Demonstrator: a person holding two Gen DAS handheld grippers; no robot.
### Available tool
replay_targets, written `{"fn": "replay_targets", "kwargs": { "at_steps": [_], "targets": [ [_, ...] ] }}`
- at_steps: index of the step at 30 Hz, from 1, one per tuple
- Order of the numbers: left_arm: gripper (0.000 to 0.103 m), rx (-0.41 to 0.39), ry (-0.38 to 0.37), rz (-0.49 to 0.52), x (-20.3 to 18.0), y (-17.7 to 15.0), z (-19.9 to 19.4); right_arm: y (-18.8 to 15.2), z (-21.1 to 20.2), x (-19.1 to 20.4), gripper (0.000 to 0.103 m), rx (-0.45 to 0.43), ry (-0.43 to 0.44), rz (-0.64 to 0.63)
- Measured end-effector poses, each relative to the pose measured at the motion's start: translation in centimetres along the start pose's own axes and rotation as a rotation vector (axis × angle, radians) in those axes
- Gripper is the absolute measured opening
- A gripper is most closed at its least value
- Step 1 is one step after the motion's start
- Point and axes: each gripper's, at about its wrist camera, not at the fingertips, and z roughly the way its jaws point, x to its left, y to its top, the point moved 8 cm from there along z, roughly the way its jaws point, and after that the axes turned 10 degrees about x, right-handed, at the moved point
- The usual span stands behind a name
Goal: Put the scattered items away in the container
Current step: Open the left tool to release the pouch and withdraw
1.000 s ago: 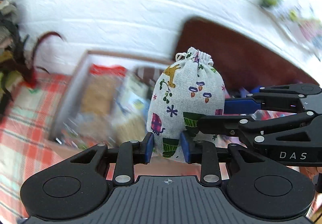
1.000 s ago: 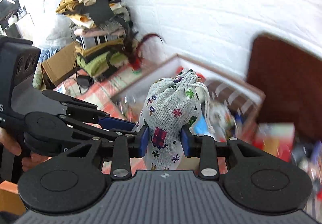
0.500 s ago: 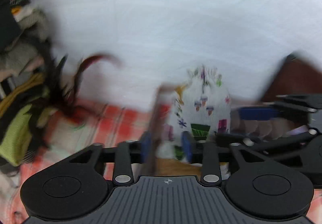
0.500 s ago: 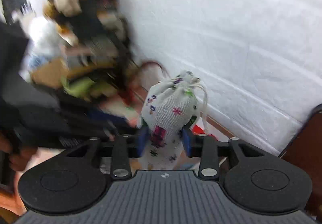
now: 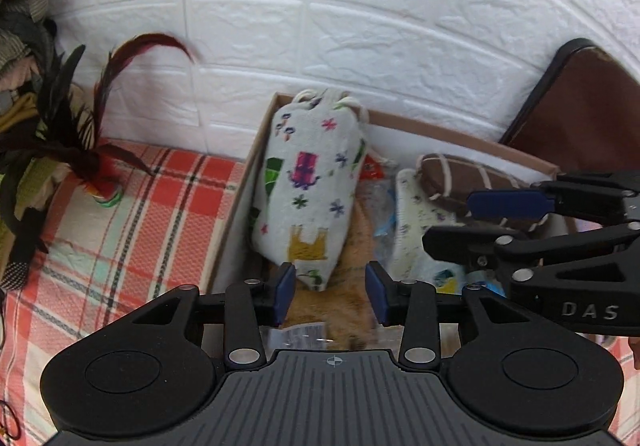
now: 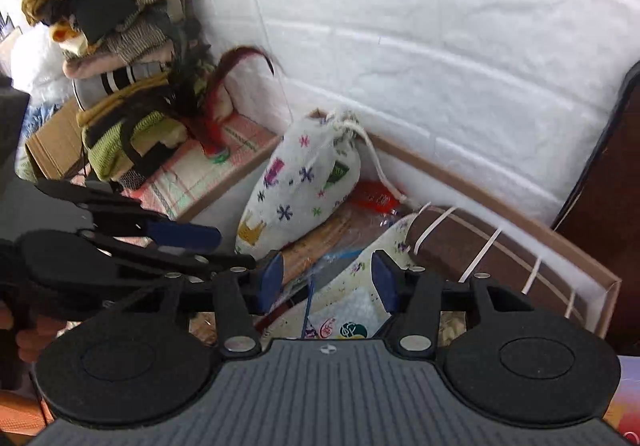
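A white drawstring pouch [image 5: 310, 185] with coloured prints leans in the far left corner of the cardboard box [image 5: 240, 189], free of both grippers; it also shows in the right wrist view [image 6: 304, 185]. My left gripper [image 5: 331, 296] is open and empty just in front of the pouch's bottom end. My right gripper [image 6: 326, 280] is open and empty over the box [image 6: 520, 213]. The box holds a brown striped cushion [image 6: 480, 246], a floral white pouch [image 5: 416, 230] and snack packets [image 6: 374, 197].
A white brick wall [image 5: 320, 25] stands right behind the box. A plaid cloth [image 5: 132, 213] lies left of it, with dark feathers [image 5: 72, 117] and a pile of clothes [image 6: 108, 25]. A dark brown board [image 5: 580, 117] leans at the right.
Both grippers were shut on the pouch and carried it over the box. Both have opened, and the pouch now rests in the box's far left corner.
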Motion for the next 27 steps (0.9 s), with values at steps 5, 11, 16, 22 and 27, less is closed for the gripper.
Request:
{"fn": "replay_targets", "kwargs": {
  "at_steps": [5, 11, 16, 22, 27],
  "targets": [
    [0.075, -0.041, -0.025, -0.011, -2.0, -1.2, -2.7, -0.4, -4.3, 0.1, 0.057, -0.063, -0.013, 0.017],
    [0.101, -0.079, -0.081, 0.007, -5.5, -3.2, -6.0, -3.5, -10.2, -0.4, 0.1, -0.163, -0.021, 0.121],
    [0.103, -0.104, -0.056, 0.106, -9.6, -6.0, -7.4, -8.3, -13.4, -0.6, 0.103, -0.191, -0.011, 0.21],
    [0.103, -0.054, -0.106, 0.134, -15.0, -11.1, -7.3, -15.1, -16.4, -1.6, 0.103, -0.171, -0.004, 0.294],
    [0.103, -0.031, -0.138, 0.106, -20.1, -14.8, -7.4, -20.3, -20.0, -3.8, 0.103, -0.177, -0.015, 0.325]
  ]
}}
